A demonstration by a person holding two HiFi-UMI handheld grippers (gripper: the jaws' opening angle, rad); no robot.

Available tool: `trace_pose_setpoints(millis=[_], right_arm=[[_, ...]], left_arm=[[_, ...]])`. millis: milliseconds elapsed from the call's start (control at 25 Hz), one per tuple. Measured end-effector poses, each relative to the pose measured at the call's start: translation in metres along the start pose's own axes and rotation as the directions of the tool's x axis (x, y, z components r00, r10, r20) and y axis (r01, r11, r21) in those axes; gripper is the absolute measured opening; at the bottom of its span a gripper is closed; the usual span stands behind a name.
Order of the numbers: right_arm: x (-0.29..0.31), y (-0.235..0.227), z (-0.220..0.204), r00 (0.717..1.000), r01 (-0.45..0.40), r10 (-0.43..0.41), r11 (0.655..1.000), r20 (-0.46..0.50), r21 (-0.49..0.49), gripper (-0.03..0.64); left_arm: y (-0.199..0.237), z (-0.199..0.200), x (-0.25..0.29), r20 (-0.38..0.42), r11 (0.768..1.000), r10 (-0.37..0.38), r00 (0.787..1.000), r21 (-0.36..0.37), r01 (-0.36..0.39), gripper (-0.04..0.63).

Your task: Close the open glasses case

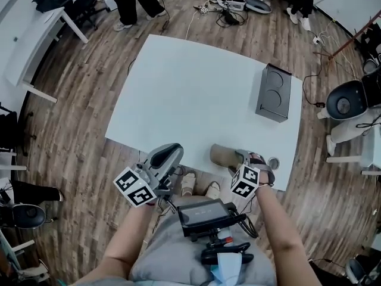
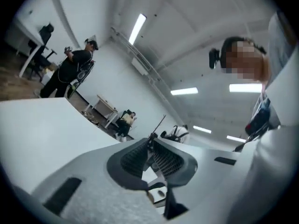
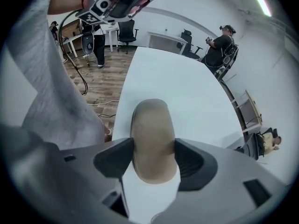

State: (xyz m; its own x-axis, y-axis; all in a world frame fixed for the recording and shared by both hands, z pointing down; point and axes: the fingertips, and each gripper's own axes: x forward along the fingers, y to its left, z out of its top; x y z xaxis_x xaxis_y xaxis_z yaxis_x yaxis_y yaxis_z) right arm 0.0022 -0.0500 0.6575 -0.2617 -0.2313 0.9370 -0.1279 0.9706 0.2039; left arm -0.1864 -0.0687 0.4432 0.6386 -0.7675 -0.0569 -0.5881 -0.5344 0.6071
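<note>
Head view: case (image 1: 225,156) lay at the counter's (image 1: 178,88) near edge, right gripper (image 1: 240,158) on it; left gripper (image 1: 171,154) hung clear of it; box (image 1: 274,92) well apart. Left gripper view: fingers (image 2: 134,160) together, empty. Right gripper view: fingers (image 3: 114,160) clamped the case's sides; lid seemingly down. Pressing squarely, without nudging the case off the near edge, would seat it; open counter lay beyond

white rectangular table (image 1: 178,94): stands on brown wood-plank floor (image 1: 77,100) | dark grey box with two round recesses (image 1: 274,92): on table, at its right edge | small round silver object (image 1: 274,162): near table's front right corner | tangle of black cables (image 1: 229,11): on floor beyond table | person in black clothes (image 1: 134,2): standing beyond table's far left corner
</note>
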Motion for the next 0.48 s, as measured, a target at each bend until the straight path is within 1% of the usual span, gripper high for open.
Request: trace_pose_setpoints(millis=[40,120,200,280,320,480], right_arm=[[0.0,0.0,0.0,1.0,-0.005,0.005,1.0,0.002,0.0,0.256],[-0.001,0.0,0.0,1.0,-0.014,0.014,1.0,0.004,0.001,0.256],[-0.001,0.0,0.0,1.0,-0.021,0.021,1.0,0.006,0.002,0.256],[0.0,0.0,0.001,1.0,-0.024,0.024,1.0,0.009,0.003,0.256],[0.0,0.0,0.001,1.0,-0.025,0.025,1.0,0.011,0.004,0.256],[-0.001,-0.001,0.0,0.999,-0.032,0.032,0.999,0.025,0.014,0.256]], left_arm=[[-0.002,0.006,-0.001,0.036,0.998,-0.031,0.999,-0.048,0.033,0.048],[-0.006,0.011,-0.002,0.065,0.992,-0.077,0.995,-0.095,0.083,0.046],[-0.01,0.01,-0.001,0.051,0.988,-0.112,0.992,-0.098,0.116,0.046],[-0.015,0.004,0.001,0.021,0.986,-0.136,0.99,-0.094,0.137,0.046],[-0.017,0.0,0.002,0.006,0.983,-0.15,0.989,-0.103,0.15,0.046],[-0.029,-0.017,0.01,-0.03,0.958,-0.228,0.973,-0.188,0.219,0.046]])
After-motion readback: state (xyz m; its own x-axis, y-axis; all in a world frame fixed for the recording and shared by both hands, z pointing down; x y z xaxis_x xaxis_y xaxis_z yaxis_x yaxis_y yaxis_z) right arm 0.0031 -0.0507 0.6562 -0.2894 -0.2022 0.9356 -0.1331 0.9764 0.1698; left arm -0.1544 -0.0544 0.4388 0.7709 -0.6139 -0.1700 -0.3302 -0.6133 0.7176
